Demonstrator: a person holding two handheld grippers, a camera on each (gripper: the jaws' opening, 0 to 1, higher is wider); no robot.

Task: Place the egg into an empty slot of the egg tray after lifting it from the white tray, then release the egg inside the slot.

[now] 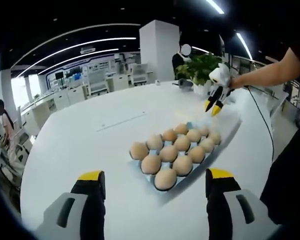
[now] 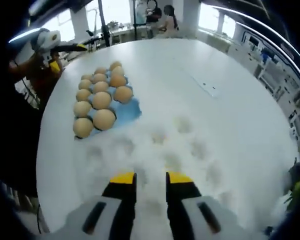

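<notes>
White round table (image 1: 75, 145), open office behind. The right gripper (image 2: 151, 177) is hovering over the white tray (image 2: 190, 145), jaws drawn close with a narrow gap and pinching nothing. The left gripper (image 1: 155, 175) is waiting spread wide, also empty, facing the blue tray (image 2: 132, 111). Every egg (image 1: 166, 178) I can see is sitting in that blue tray, and the white one's dimples are looking bare. I'd judge no egg is in hand. The next move calls for finding one to grip and heading for the bare blue corner. A plant (image 1: 197, 67) is standing well clear, and nothing is blocking the way.
</notes>
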